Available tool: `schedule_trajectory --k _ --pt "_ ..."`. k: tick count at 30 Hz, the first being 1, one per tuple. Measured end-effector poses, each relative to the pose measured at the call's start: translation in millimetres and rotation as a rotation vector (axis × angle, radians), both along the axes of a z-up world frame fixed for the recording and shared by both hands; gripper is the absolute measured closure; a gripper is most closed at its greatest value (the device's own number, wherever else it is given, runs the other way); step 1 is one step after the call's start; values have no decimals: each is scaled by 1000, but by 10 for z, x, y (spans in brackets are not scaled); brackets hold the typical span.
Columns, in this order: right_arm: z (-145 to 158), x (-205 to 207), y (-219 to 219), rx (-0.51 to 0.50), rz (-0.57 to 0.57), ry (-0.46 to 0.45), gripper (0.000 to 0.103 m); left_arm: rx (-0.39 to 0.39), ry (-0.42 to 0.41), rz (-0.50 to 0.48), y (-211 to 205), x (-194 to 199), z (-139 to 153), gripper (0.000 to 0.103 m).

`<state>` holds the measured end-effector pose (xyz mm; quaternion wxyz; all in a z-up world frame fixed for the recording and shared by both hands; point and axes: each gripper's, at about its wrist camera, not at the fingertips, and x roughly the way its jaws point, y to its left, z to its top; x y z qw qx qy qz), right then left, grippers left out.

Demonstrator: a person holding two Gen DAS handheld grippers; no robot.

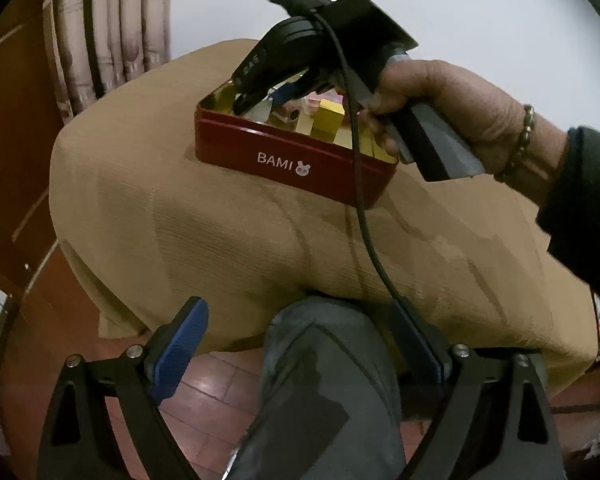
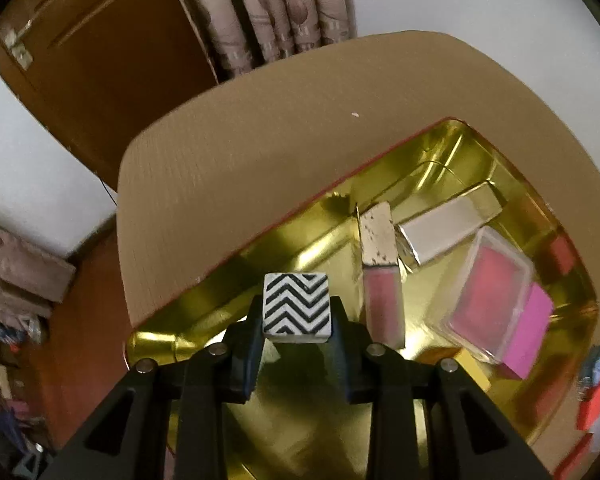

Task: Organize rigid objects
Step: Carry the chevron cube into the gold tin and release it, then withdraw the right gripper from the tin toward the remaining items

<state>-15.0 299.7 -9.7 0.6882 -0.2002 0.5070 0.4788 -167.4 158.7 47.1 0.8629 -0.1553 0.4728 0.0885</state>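
Observation:
A red tin marked BAMI, gold inside, stands on a tan-covered table. My right gripper hangs over the tin's open interior, shut on a small white block with black zigzag stripes. In the left wrist view that gripper dips into the tin, held by a hand. Inside lie a pink tube with a gold cap, a clear box with pink contents, a white box and a yellow block. My left gripper stands open near the table's front edge, with nothing between its blue pads.
A knee in grey trousers sits below the left gripper, under the table edge. A black cable trails from the right gripper across the cloth. Curtains and a brown door stand behind the table. Red wooden floor lies below.

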Motion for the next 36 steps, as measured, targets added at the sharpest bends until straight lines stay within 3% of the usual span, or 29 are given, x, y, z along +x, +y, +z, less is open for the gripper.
schedule_trajectory --k 3,7,10,13,17,22,27,31,36 --pt "52 62 -57 45 -36 -4 72 -28 21 16 31 7 -45 13" --pt "332 157 -489 220 -106 4 72 -61 38 28 73 9 -89 13" --pt "420 239 -648 279 -138 66 65 -63 47 28 41 12 -104 13" --pt "616 313 -973 359 -210 46 65 -52 39 26 11 -1 -90 13" --pt "729 410 -1459 514 -247 162 65 -20 31 18 -26 0 -82 13" --pt "620 289 -1182 391 -231 143 65 -13 49 -12 -103 14 -113 13" --pt "602 121 -1032 325 -219 93 64 74 -4 -38 -155 0 2 12" --pt "759 139 -1526 331 -330 -44 65 68 -3 -52 -162 6 9 12" --pt "717 131 -2625 250 -518 -246 65 41 -19 -78 -218 30 25 12"
